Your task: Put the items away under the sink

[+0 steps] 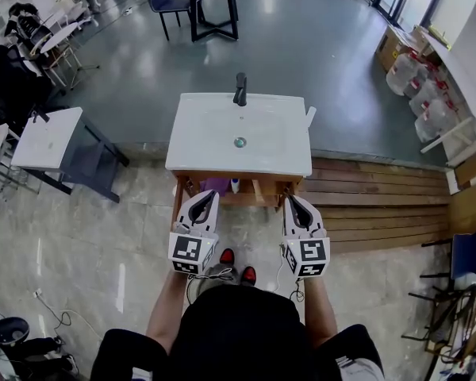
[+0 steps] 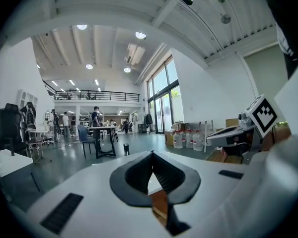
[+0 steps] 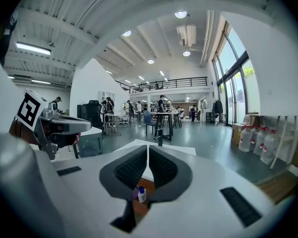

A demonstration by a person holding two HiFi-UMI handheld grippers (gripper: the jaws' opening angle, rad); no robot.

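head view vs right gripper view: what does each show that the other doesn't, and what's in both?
Head view only: the sink's drain and the red shoes. Right gripper view only: ceiling lights, the mezzanine railing, and the right gripper's shut jaws seen close up. Both: faucet, the blue-capped bottle under the sink, water jugs, and the left gripper.

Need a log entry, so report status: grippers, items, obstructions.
Left gripper shut, empty; right gripper shut, empty. White bottle and purple item on shelf under sink. Nothing seen blocking the shelf.
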